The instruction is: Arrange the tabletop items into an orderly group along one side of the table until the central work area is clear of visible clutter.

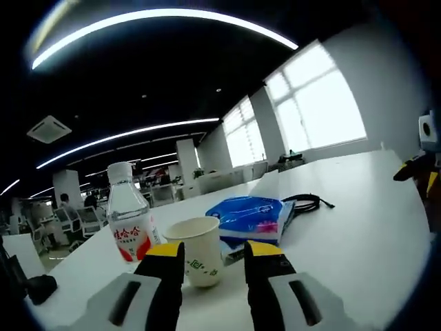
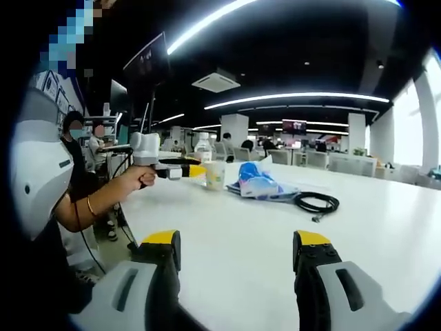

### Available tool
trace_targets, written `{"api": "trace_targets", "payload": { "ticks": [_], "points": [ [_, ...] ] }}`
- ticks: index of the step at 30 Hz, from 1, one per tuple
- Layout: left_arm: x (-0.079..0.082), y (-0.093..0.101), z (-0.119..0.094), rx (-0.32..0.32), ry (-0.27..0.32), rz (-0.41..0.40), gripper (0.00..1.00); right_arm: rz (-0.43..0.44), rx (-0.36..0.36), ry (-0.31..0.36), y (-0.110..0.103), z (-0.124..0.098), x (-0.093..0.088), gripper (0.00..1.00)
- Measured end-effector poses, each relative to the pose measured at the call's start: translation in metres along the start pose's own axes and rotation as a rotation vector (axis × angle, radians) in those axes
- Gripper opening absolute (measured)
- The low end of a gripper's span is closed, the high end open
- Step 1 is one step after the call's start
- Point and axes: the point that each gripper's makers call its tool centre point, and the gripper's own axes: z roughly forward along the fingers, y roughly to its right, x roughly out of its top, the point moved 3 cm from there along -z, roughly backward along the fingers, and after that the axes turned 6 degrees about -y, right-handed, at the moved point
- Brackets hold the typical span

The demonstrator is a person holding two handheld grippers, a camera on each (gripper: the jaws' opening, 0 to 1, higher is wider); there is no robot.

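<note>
White tabletop carries a loose cluster near one edge: a paper cup, a water bottle just beside it, a blue tissue pack behind the cup, and a coiled black cable farther along. The left gripper is spread, its jaws flanking the cup, probably lined up to grasp it and shift it toward the bottle; whether they touch it is hard to tell. The right gripper hangs spread over bare tabletop, well apart from the cluster, seemingly waiting its turn.
</note>
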Motion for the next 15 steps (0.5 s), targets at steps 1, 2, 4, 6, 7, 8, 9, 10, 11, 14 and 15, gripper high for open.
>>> {"api": "trace_targets", "payload": {
  "ticks": [1,2,4,6,7,8,9,10,11,14,15],
  "points": [
    [0.001,0.001,-0.002,-0.007,0.003,0.000,0.33,-0.003,0.002,-0.002,0.000,0.002,0.000,0.61],
    [0.001,0.003,-0.004,-0.014,0.006,-0.001,0.33,-0.006,0.004,-0.004,0.000,0.003,0.001,0.61],
    [0.002,0.005,-0.007,-0.027,0.009,-0.004,0.33,-0.015,0.004,-0.009,0.001,0.004,0.002,0.61],
    [0.003,0.009,-0.012,-0.050,0.010,-0.006,0.33,-0.041,0.006,-0.008,0.004,0.006,0.005,0.58],
    [0.003,0.011,-0.014,-0.062,0.011,-0.007,0.33,-0.054,0.008,-0.008,0.006,0.007,0.007,0.56],
    [0.004,0.013,-0.016,-0.073,0.012,-0.008,0.33,-0.067,0.009,-0.007,0.007,0.008,0.009,0.54],
    [0.004,0.014,-0.017,-0.077,0.012,-0.008,0.33,-0.072,0.010,-0.009,0.007,0.009,0.009,0.51],
    [0.004,0.017,-0.020,-0.087,0.012,-0.004,0.33,-0.078,0.016,-0.019,0.010,0.010,0.009,0.49],
    [0.003,0.019,-0.022,-0.097,0.012,-0.001,0.33,-0.085,0.021,-0.030,0.013,0.011,0.009,0.48],
    [0.001,0.025,-0.029,-0.118,0.010,0.014,0.33,-0.105,0.024,-0.059,0.021,0.013,0.010,0.47],
    [-0.001,0.028,-0.031,-0.125,0.009,0.024,0.33,-0.113,0.022,-0.072,0.026,0.015,0.010,0.45]
  ]
}}
